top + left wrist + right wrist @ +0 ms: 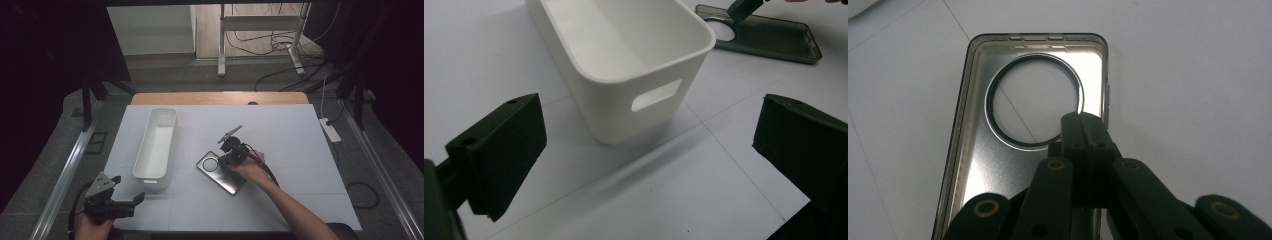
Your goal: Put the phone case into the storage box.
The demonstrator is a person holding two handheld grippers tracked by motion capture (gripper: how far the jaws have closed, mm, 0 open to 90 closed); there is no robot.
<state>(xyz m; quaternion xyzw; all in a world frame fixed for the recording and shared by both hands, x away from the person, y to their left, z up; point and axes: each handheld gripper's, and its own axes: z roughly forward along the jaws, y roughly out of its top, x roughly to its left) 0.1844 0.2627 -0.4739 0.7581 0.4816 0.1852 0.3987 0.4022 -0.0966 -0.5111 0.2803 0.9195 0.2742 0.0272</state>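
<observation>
**Right tool down on the phone case**

The right tool (1083,127) had its jaws pressed fully together, tips low over the phone case (998,165), right at the rim of its round camera cutout; no grip on it could be made out. The case lay flat on the table (295,135). The left tool (644,165) waited wide open and empty, with the white bin (624,65) just ahead of it.

obstacle: white bin (156,145) left of phone case (227,176) | free: table (300,165) right
</observation>
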